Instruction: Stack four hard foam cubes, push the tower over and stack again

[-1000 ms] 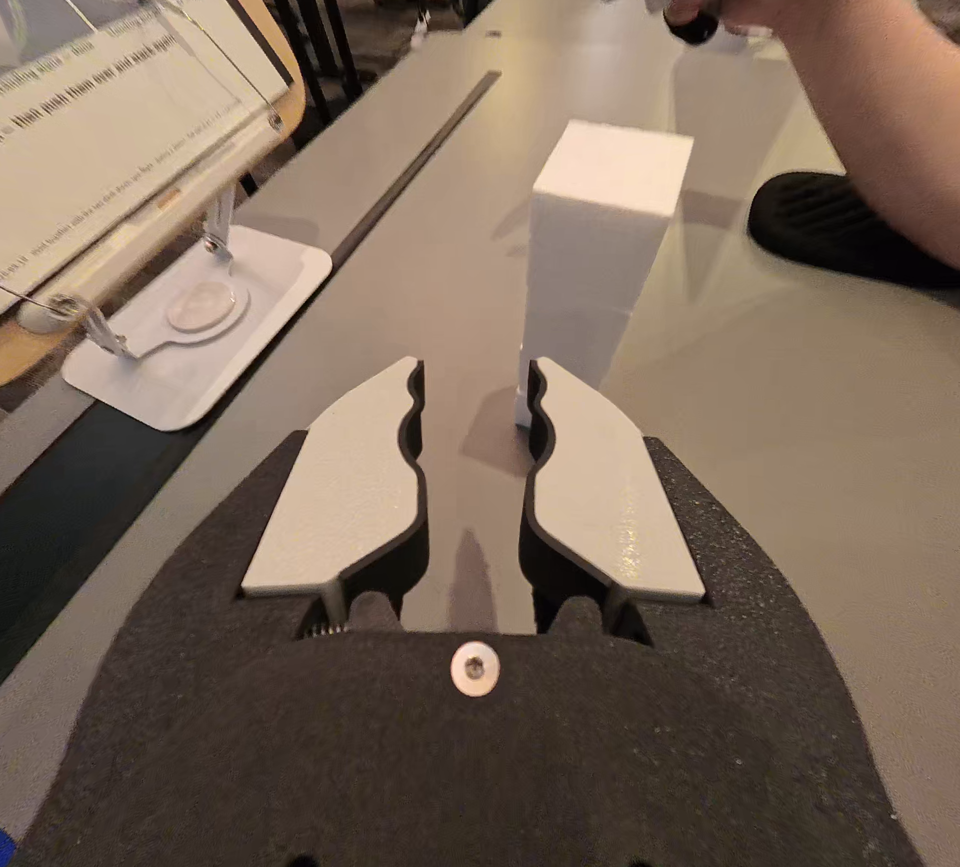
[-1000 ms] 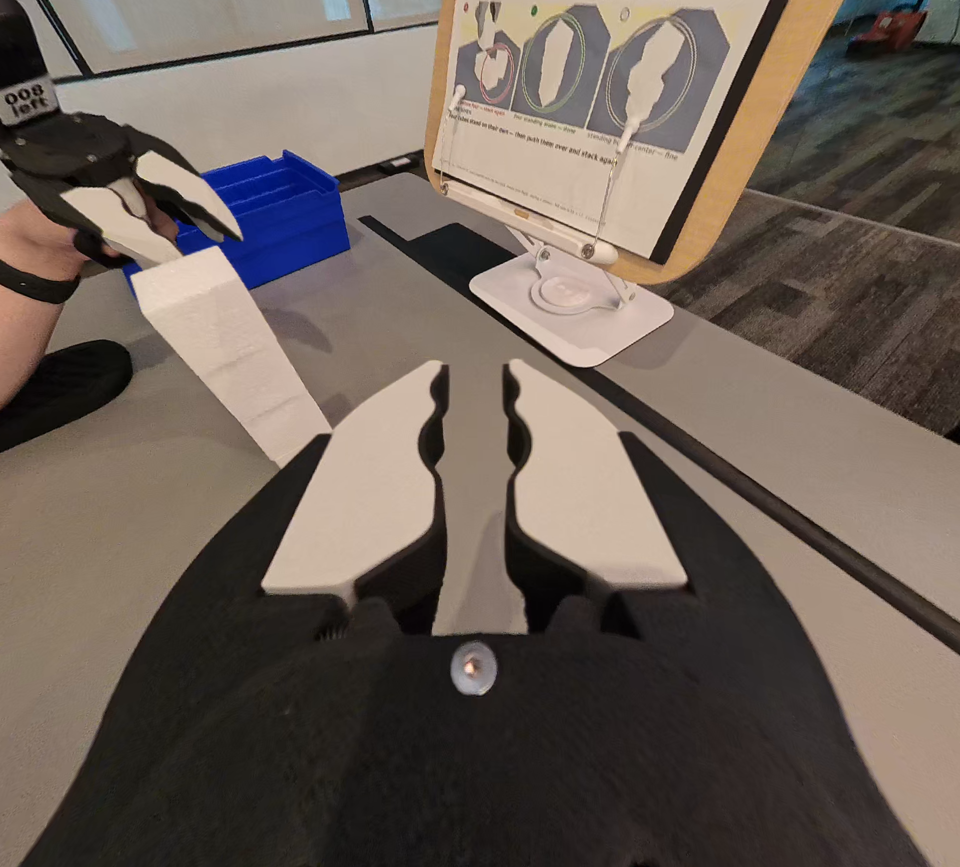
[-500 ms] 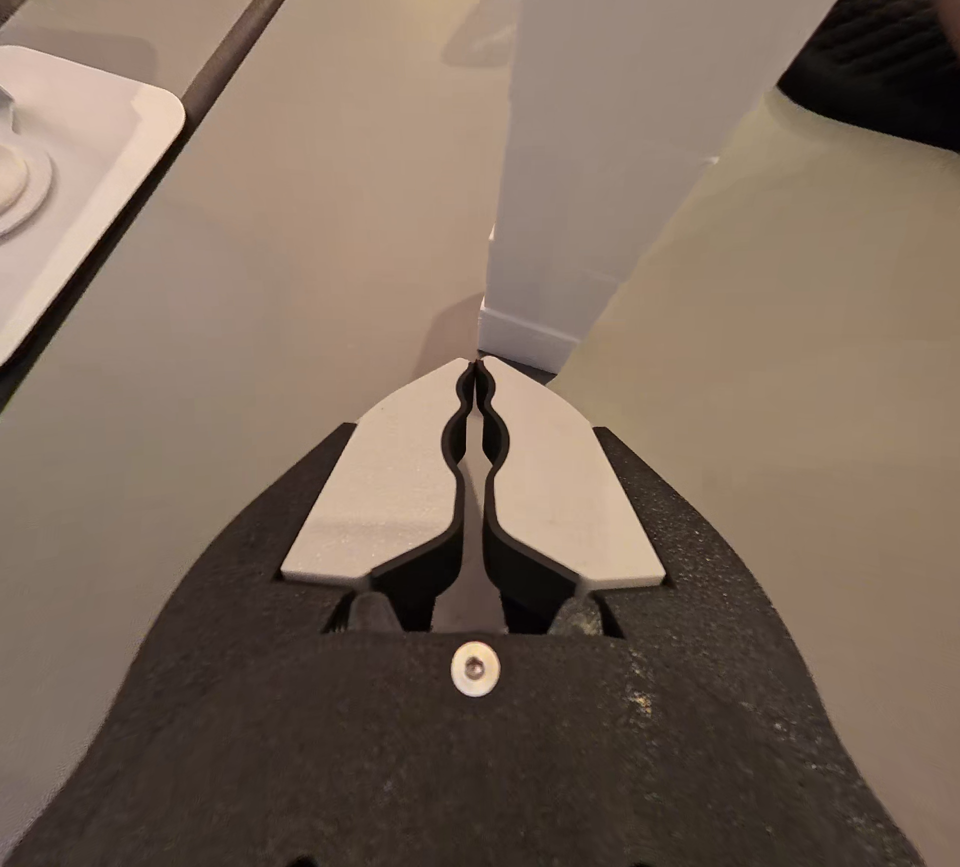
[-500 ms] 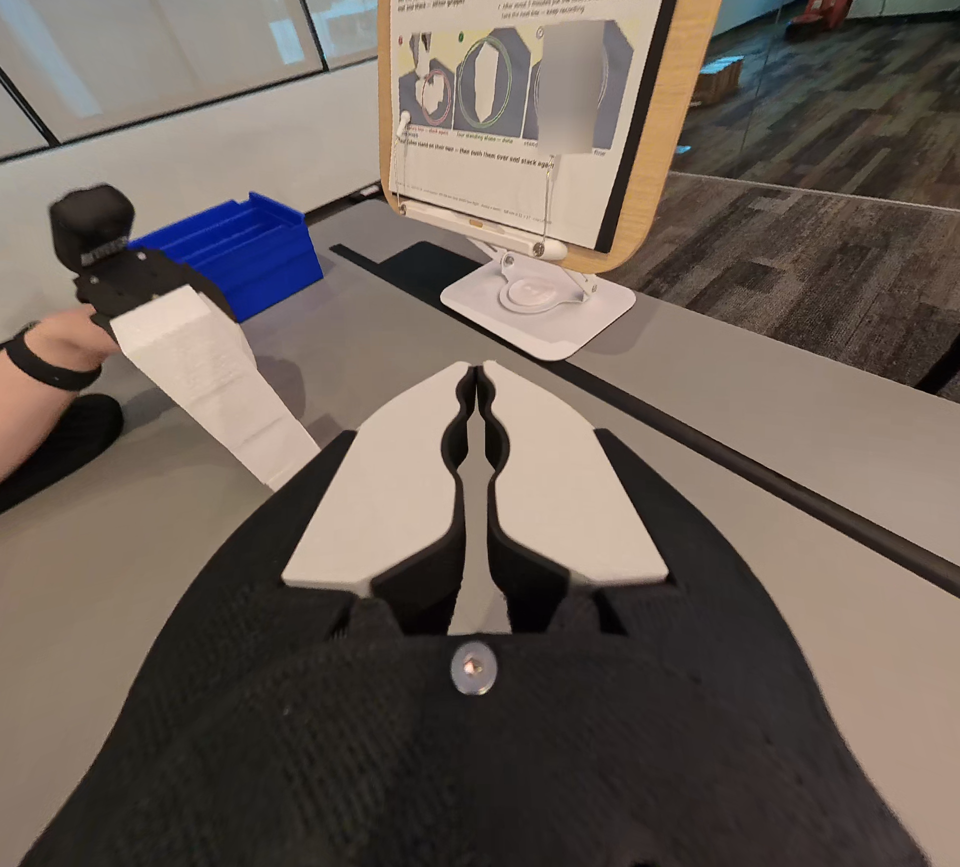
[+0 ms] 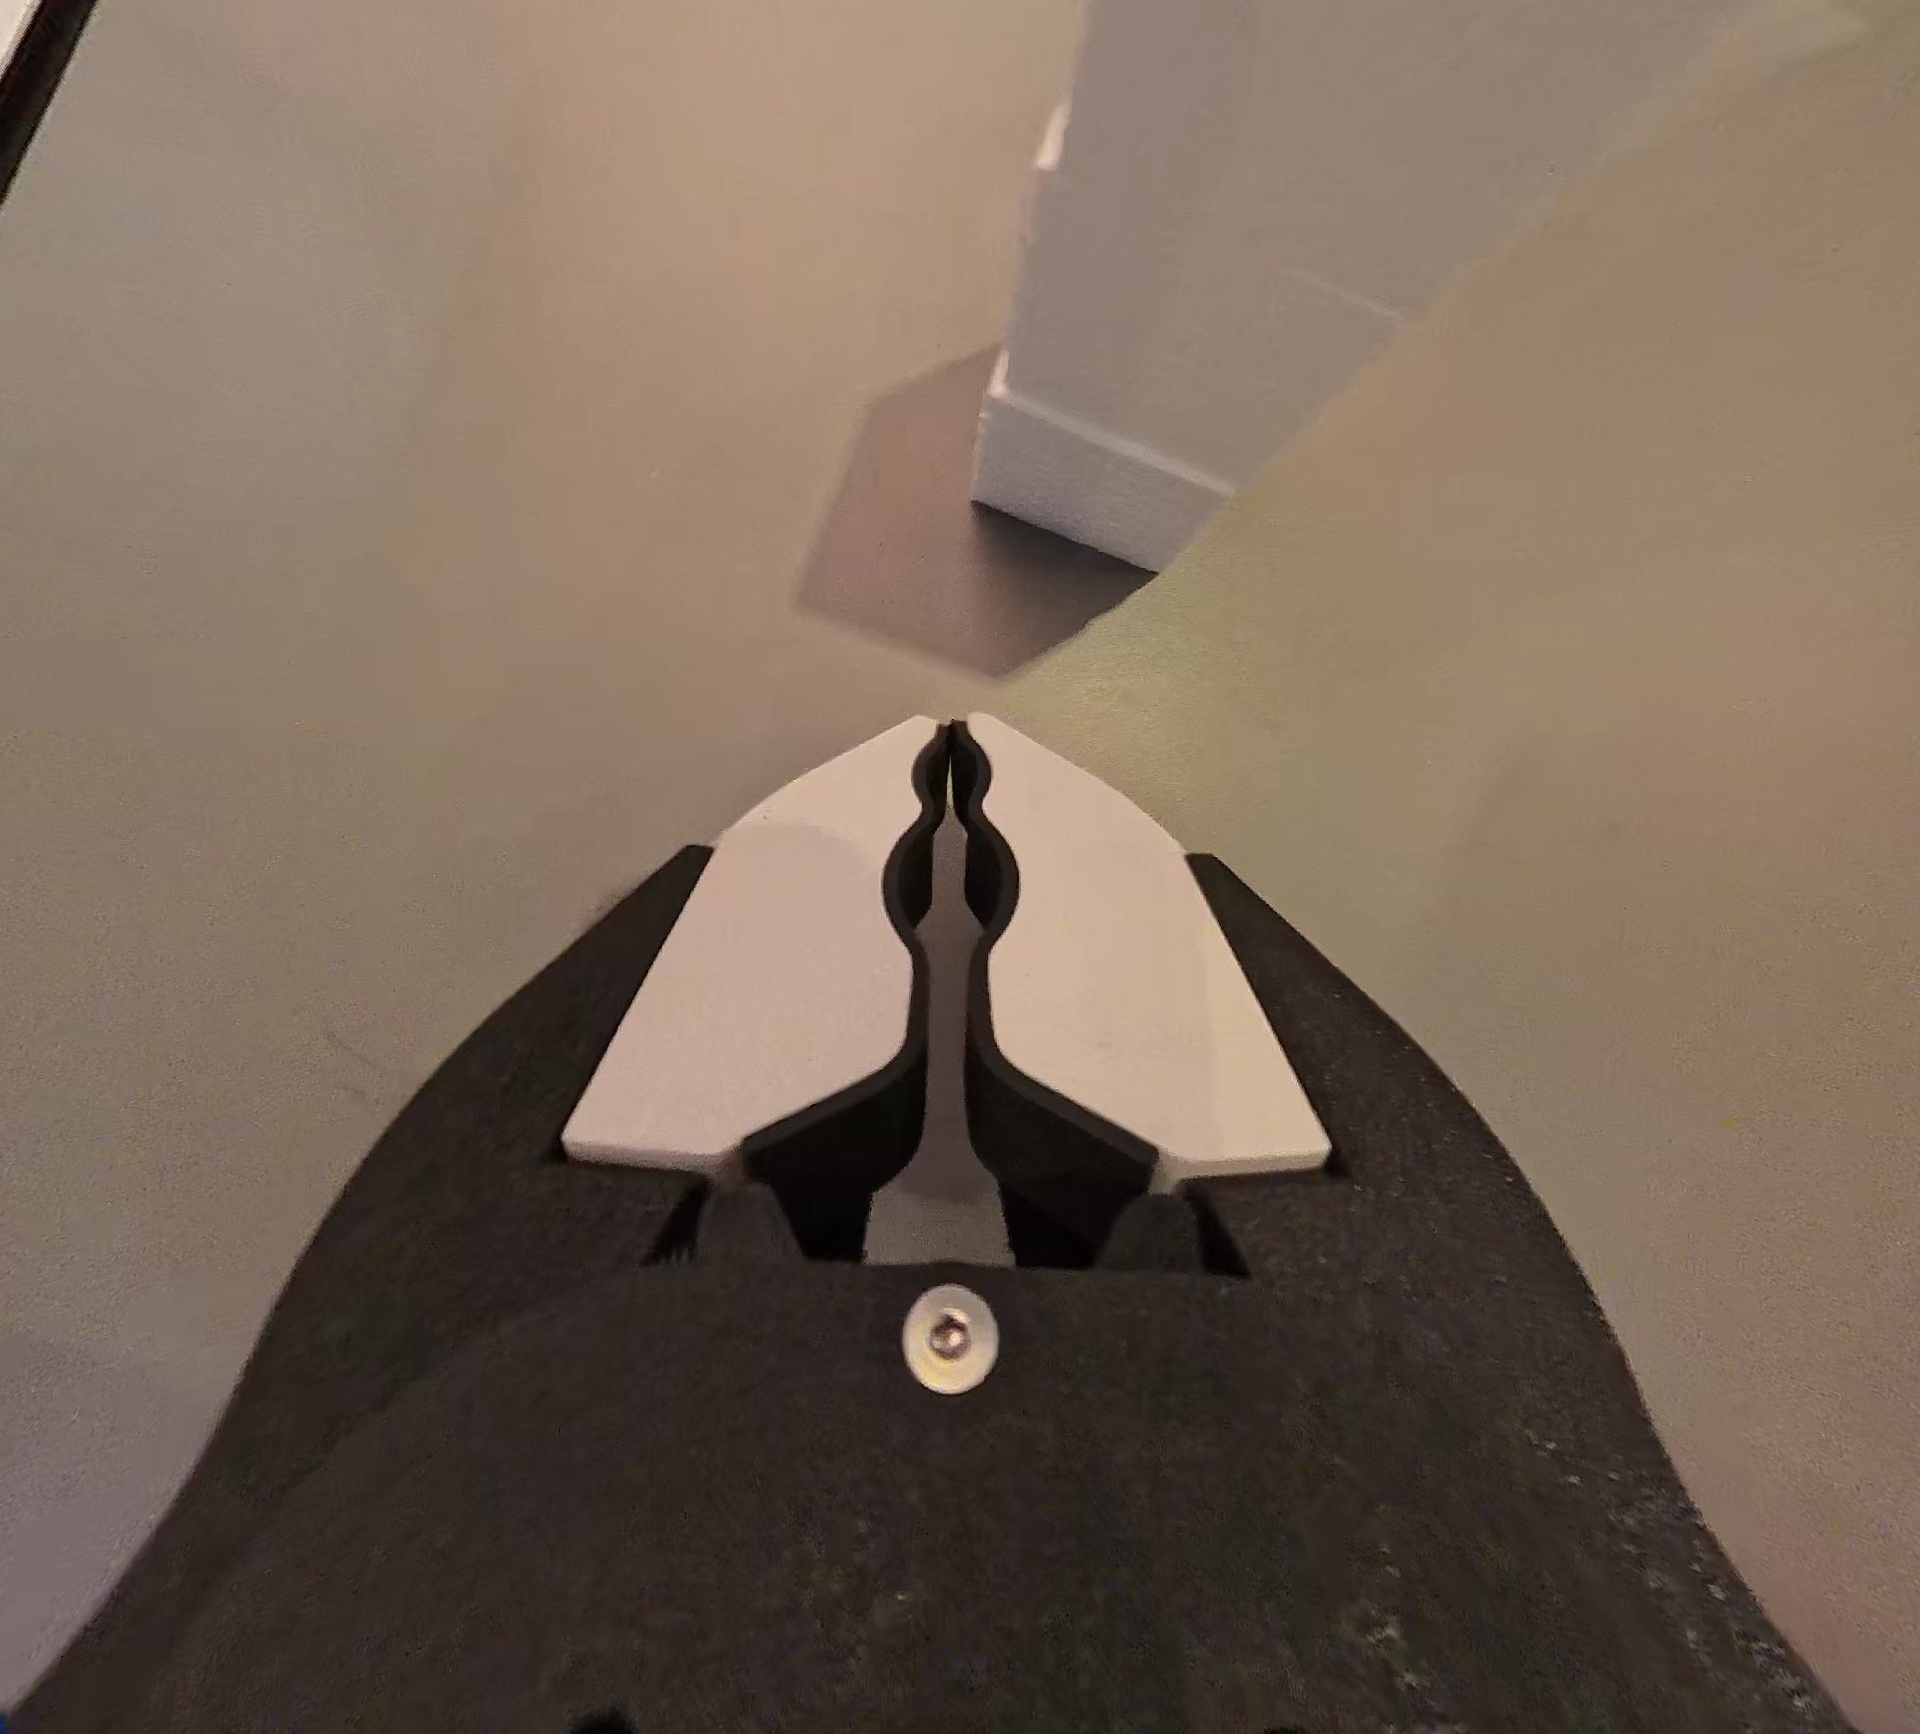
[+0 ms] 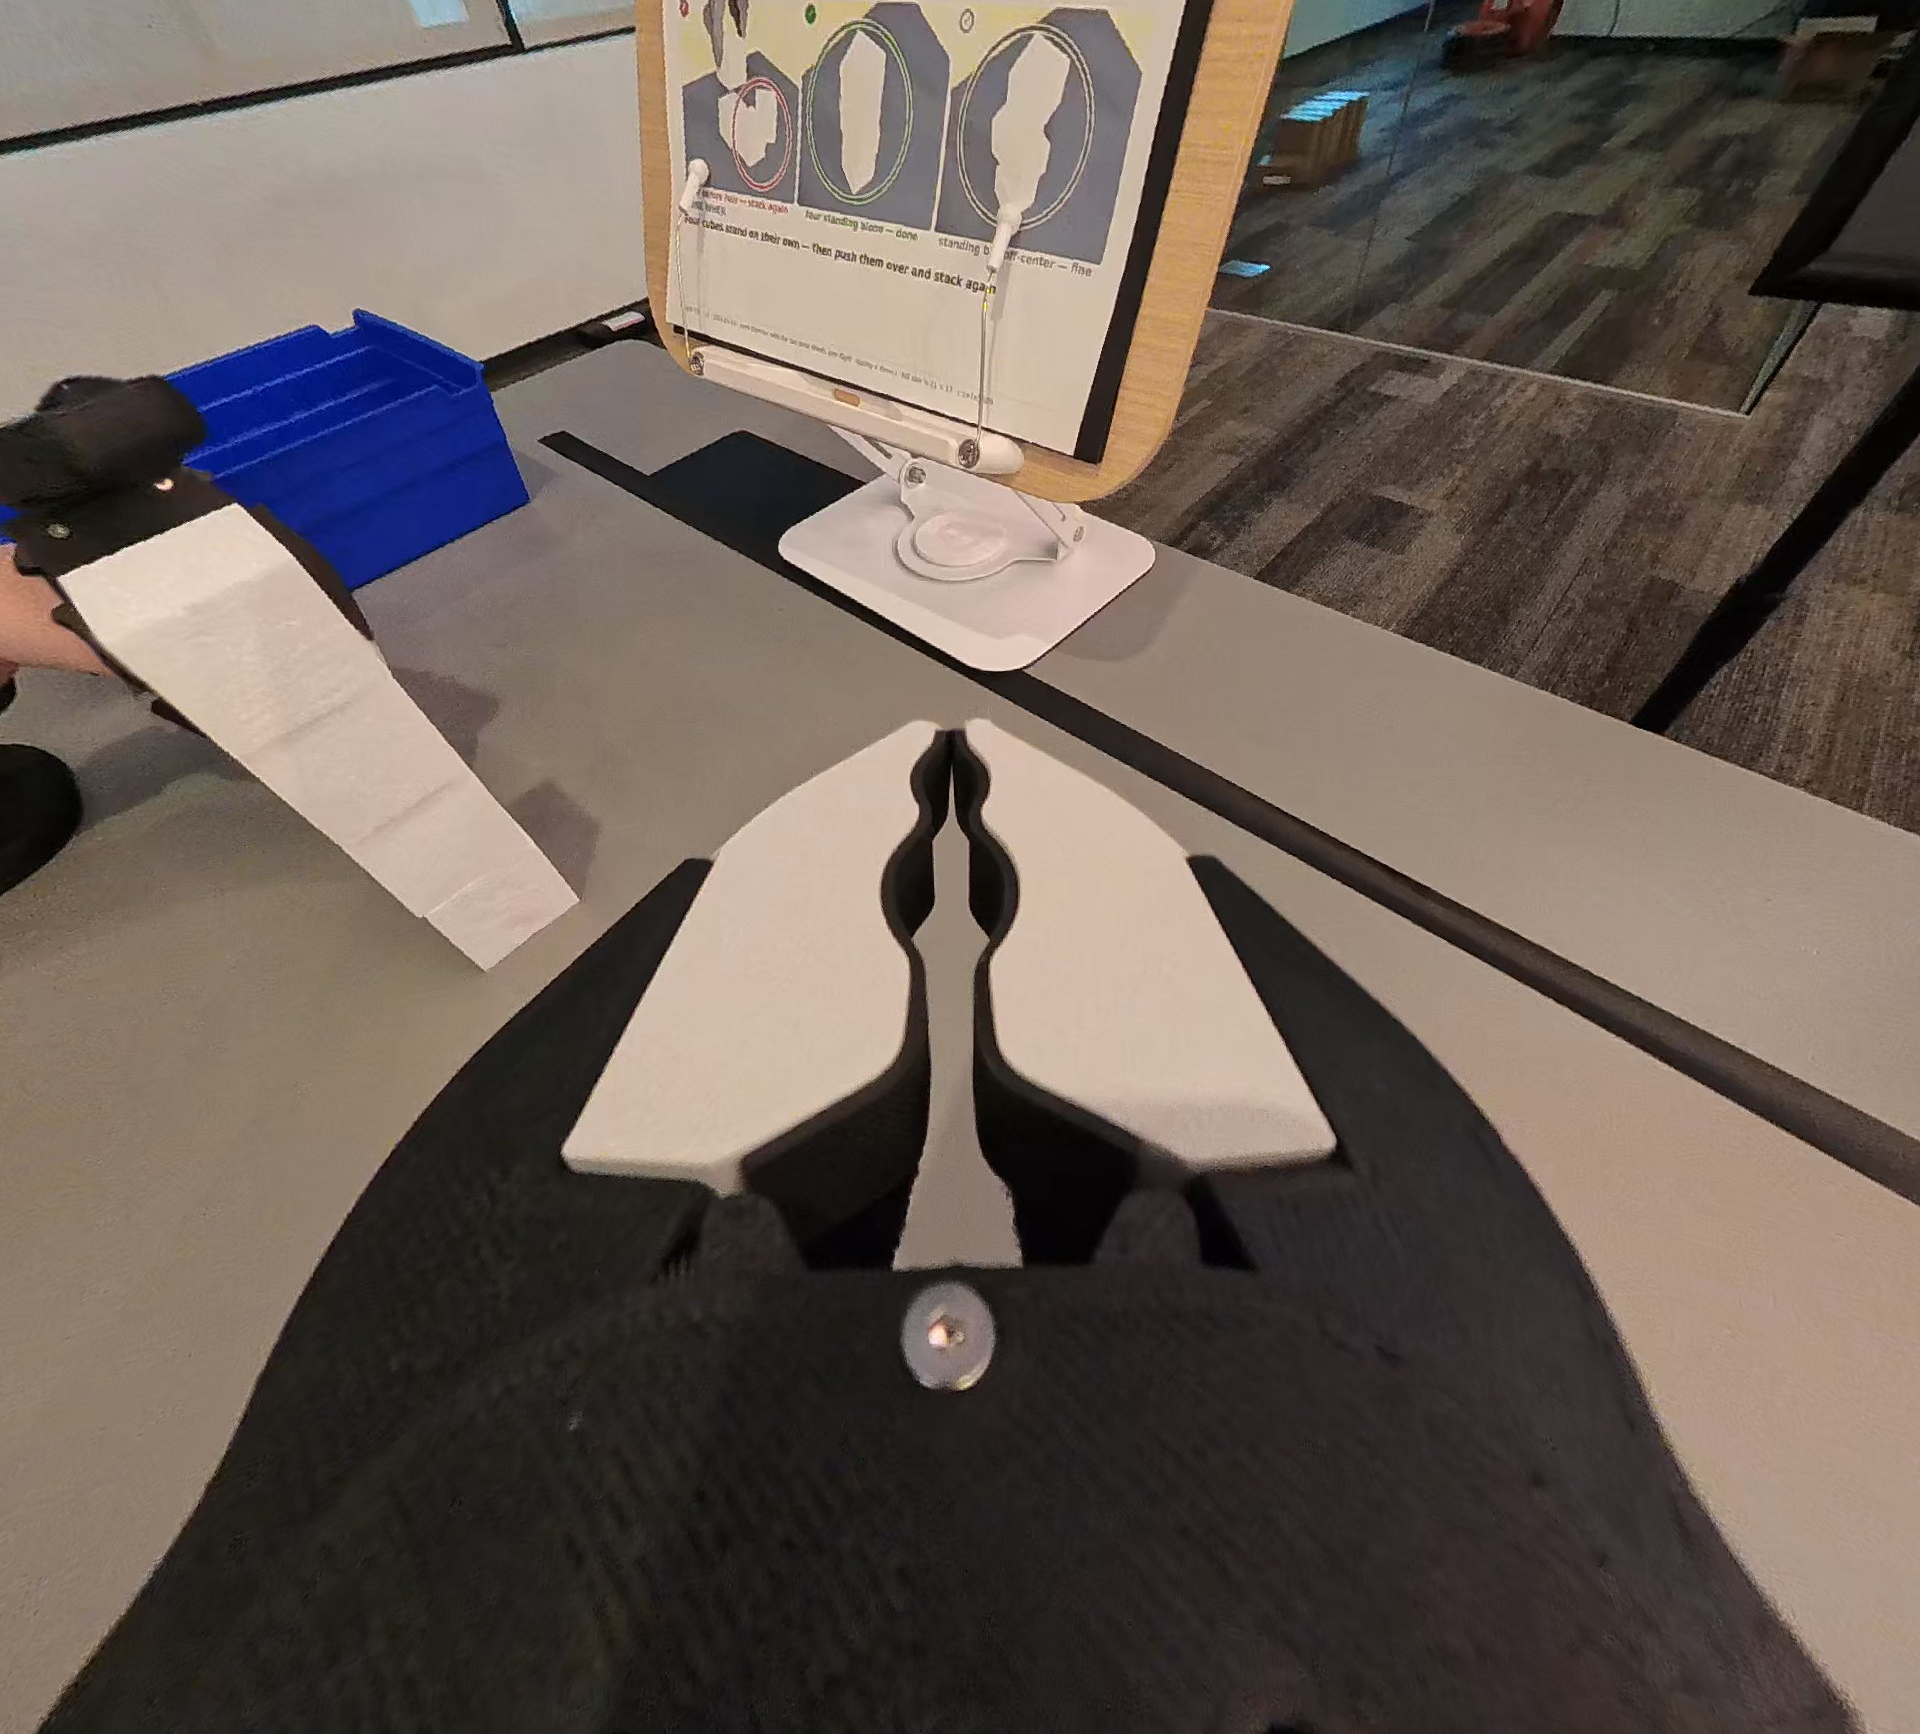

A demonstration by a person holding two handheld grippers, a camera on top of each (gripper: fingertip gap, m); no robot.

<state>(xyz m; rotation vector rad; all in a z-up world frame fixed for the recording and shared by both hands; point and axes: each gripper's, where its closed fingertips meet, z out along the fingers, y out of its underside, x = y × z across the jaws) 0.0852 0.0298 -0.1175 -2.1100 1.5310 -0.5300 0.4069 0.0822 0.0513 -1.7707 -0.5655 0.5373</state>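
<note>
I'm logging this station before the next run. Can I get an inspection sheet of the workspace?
Surface: flat grey table with a dark strip along it.
Job's things: white hard foam cube tower, standing, some cubes slightly offset.
Clutter: blue plastic bin; wooden instruction board on white stand; black pad.
Grippers: left tool shut, empty, behind the tower's top; right tool shut, empty, apart.
Cables: nothing seen.
Surroundings: white walls, dark patterned carpet.
</note>
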